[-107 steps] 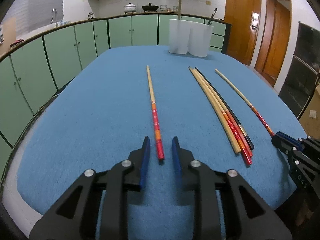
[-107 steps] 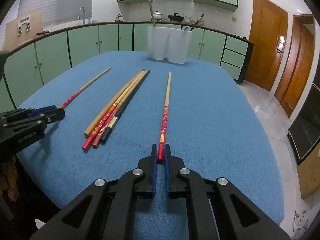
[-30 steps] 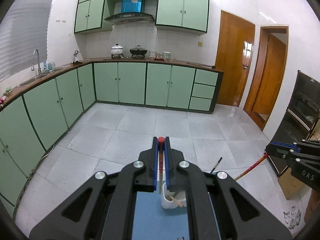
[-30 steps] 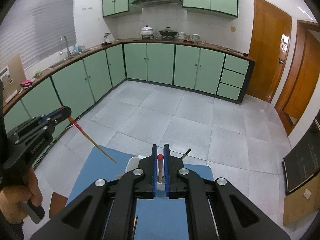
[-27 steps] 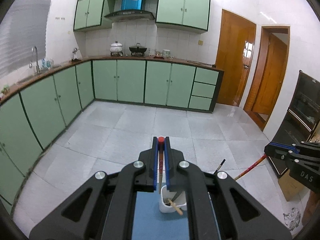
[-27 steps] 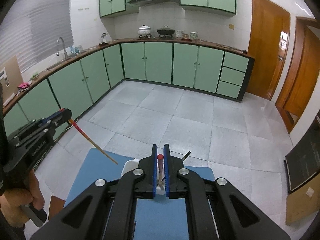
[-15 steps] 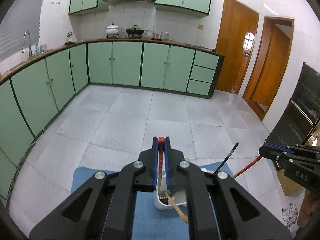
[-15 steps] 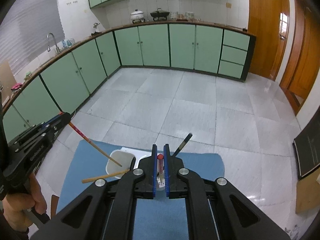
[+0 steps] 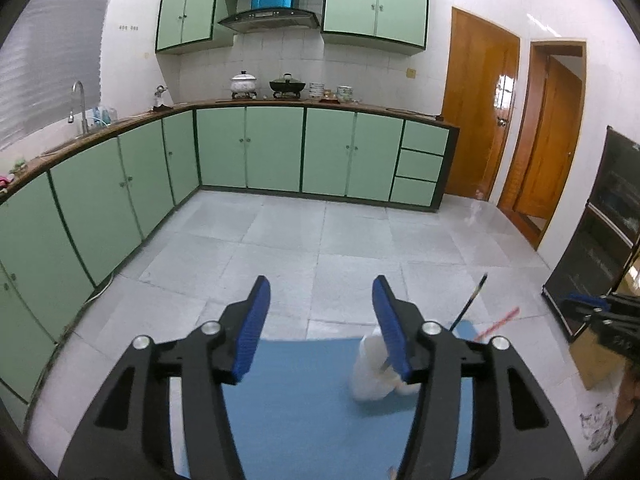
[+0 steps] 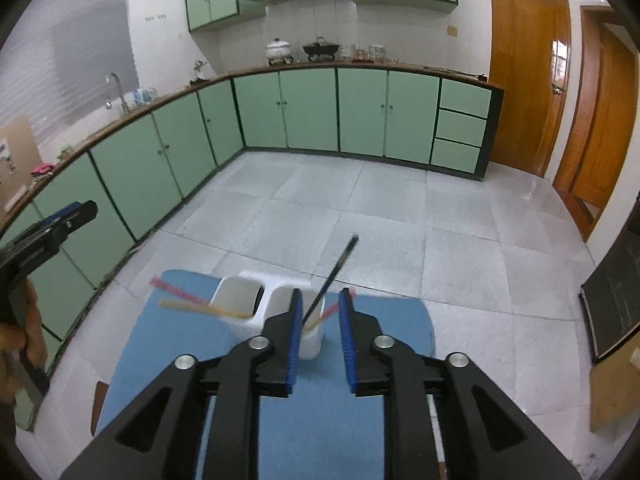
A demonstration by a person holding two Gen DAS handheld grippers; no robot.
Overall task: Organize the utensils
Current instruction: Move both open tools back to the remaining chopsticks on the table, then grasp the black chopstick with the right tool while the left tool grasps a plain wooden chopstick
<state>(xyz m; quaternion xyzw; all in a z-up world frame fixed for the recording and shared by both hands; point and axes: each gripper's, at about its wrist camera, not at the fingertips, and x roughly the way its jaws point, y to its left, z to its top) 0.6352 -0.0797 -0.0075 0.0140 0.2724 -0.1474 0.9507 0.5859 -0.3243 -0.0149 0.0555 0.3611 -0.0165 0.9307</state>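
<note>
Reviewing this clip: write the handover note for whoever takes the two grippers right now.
Left gripper: open, jaws just opened, nothing between them.
Right gripper: open, jaws just opened, nothing gripped.
White two-cup holder stands at the far end of the blue table. Its left cup holds a red-ended chopstick and a plain one, blurred; its right cup holds a black chopstick and another red-ended one.
Done: both carried chopsticks dropped in.
Left: whether more lie on the table is out of view; check.

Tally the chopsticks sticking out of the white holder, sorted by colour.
Red-ended chopsticks: 2
Plain tan chopstick: 1
Black chopstick: 1
Total: 4
</note>
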